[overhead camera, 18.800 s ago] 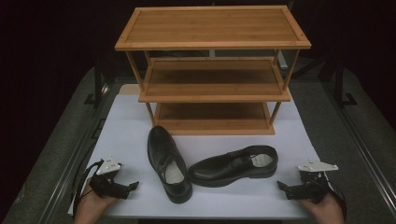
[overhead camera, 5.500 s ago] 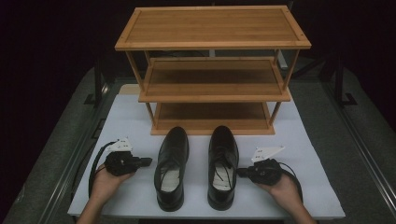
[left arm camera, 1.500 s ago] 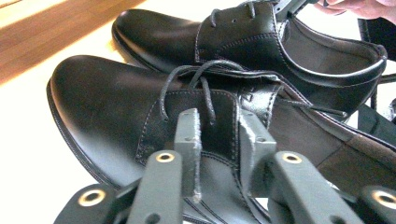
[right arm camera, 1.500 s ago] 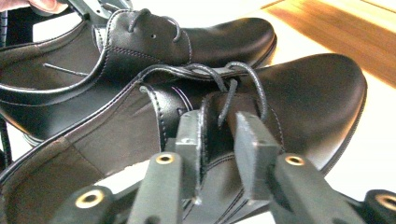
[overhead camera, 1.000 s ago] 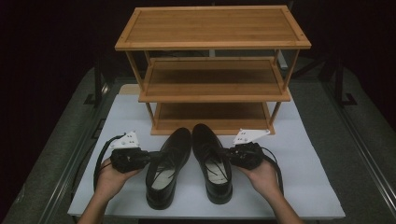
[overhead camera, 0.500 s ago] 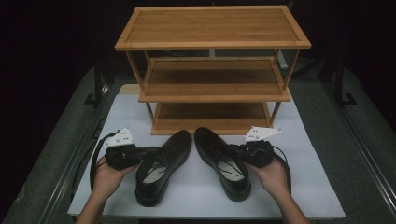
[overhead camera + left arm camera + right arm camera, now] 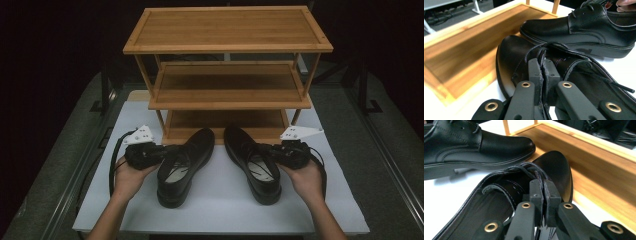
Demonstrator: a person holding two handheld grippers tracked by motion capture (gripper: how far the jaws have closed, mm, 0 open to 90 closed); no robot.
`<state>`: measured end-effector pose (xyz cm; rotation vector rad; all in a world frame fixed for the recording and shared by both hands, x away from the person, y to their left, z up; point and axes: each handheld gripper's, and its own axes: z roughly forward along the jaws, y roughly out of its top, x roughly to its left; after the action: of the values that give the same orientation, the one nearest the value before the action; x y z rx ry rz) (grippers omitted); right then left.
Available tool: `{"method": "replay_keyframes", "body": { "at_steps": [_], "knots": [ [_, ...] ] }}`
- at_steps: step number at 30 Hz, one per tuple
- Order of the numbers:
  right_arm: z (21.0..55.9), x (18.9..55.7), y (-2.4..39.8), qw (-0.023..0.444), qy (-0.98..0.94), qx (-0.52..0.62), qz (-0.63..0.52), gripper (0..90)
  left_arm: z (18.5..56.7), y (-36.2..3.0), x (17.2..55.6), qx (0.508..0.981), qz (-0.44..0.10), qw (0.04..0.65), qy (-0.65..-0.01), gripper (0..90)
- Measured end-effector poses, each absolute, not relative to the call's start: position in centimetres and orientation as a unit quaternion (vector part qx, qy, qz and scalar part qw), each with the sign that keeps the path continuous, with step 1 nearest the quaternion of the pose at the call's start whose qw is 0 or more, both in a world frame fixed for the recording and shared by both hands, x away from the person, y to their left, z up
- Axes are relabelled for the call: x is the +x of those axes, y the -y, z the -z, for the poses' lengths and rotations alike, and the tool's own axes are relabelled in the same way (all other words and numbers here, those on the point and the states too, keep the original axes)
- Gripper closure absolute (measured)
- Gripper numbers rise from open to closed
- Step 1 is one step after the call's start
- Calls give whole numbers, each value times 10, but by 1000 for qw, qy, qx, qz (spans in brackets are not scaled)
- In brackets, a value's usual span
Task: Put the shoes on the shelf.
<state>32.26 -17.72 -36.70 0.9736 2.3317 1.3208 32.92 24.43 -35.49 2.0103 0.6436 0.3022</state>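
Two black leather lace-up shoes are on the white mat before a wooden rack. My left gripper (image 7: 165, 150) (image 7: 543, 68) is shut on the outer side wall of the left shoe (image 7: 182, 165) (image 7: 516, 53) near its laces. My right gripper (image 7: 267, 151) (image 7: 543, 188) is shut on the side wall of the right shoe (image 7: 252, 162) (image 7: 556, 167) the same way. Both toes point at the lowest shelf (image 7: 225, 122) and the heels splay outward. In each gripper view the other shoe (image 7: 579, 27) (image 7: 474, 145) lies beyond.
The three-tier bamboo shoe rack (image 7: 227, 30) stands at the back of the white mat (image 7: 220, 205). Its lowest shelf (image 7: 461, 47) (image 7: 604, 162) is bare, just beyond the toes. Dark table surface and rails flank the mat on both sides.
Both hands have carried the shoes forward toward the rack and slightly up. The shoes have spread apart at the heels, with toes now near the lowest shelf's front edge.
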Motion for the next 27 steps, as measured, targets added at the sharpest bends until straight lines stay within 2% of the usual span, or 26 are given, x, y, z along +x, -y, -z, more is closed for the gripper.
{"method": "replay_keyframes", "body": {
  "at_steps": [15,27],
  "knots": [
    [374,372,184,169,-788,374,-459,869,365,-185,376,819,-168,482,-262,874],
    [372,402,170,193,-781,384,-452,868,376,-178,405,802,-213,472,-297,874]
  ]
}}
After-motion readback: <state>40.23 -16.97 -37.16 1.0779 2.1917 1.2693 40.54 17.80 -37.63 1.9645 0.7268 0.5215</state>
